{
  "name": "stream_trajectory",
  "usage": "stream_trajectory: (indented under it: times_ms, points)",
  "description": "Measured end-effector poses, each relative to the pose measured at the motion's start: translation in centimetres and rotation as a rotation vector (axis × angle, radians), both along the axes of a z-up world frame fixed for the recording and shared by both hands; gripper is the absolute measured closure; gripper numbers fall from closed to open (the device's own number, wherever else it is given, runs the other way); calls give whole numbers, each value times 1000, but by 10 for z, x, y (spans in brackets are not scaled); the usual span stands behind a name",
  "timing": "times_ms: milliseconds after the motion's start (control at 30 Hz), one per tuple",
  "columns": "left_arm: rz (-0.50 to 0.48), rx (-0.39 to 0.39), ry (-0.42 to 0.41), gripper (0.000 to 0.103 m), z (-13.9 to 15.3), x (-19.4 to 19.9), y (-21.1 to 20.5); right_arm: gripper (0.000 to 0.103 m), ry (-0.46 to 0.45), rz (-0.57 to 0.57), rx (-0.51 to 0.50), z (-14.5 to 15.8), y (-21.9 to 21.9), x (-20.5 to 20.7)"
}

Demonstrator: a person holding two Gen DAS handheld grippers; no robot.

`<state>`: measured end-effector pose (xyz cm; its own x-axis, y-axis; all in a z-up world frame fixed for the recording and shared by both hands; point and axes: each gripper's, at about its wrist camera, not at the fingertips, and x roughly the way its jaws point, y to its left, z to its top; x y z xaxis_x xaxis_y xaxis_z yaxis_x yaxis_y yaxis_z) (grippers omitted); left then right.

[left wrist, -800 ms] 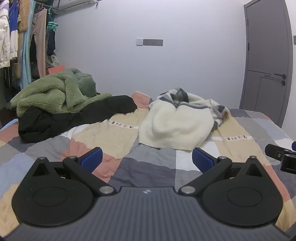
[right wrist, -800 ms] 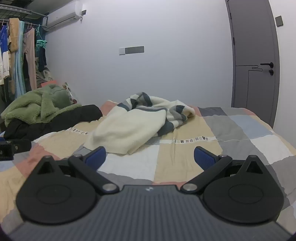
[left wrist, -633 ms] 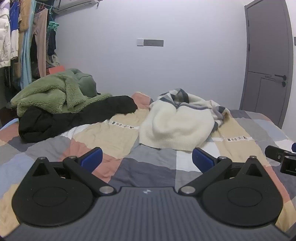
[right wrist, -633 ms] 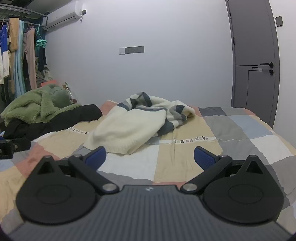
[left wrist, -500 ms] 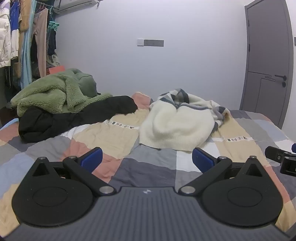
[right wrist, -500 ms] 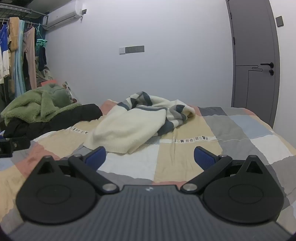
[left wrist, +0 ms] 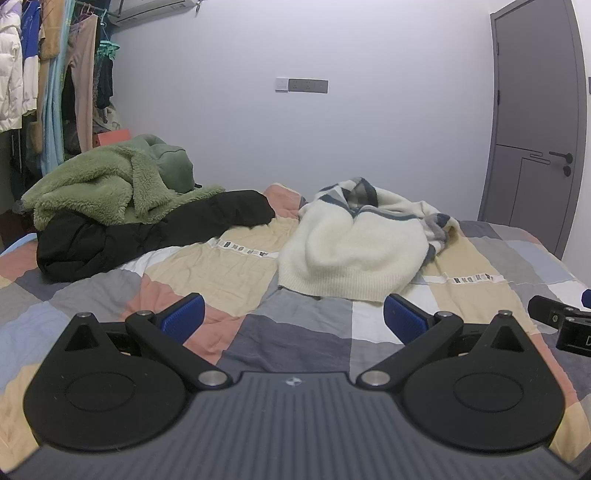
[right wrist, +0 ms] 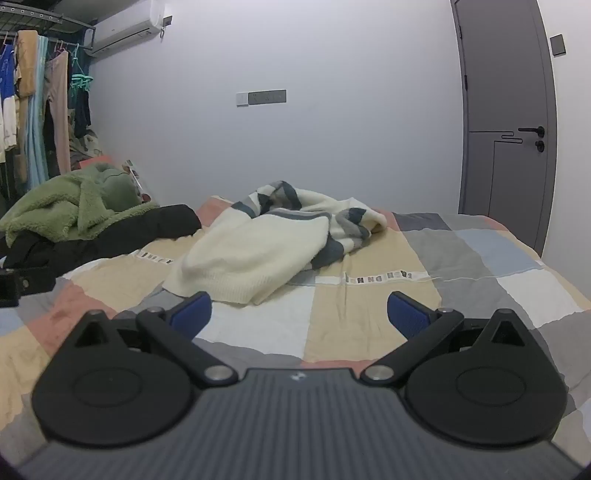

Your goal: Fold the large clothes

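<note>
Both claws, left claw (left wrist: 293,319) and right claw (right wrist: 299,314), gape empty above the patchwork bedspread (left wrist: 295,332) facing a grey door (right wrist: 506,110).

Fuzzy knit sweater (left wrist: 354,251), fleecy jacket (left wrist: 99,188)

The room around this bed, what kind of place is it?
Most likely a home bedroom: a bed with a patchwork quilt, clothes hanging on a rack, a wall air conditioner and a grey door.
</note>
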<state>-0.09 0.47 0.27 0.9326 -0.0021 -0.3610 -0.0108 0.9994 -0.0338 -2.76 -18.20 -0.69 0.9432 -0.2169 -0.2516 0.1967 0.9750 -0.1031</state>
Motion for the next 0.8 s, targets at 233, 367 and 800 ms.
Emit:
stream_trajectory:
  times_ms: [233,367,800]
  points:
    - [2,-3,-1,0,-1,-1,0,0,1,-2,0,1,2,1]
    - [-7,-2,-1,0,0,0,-2,0,7,-7,6,0,0,2]
    - [-5,-11,6,0,-2,3,-3,0,5,-14,6,-2,0,2]
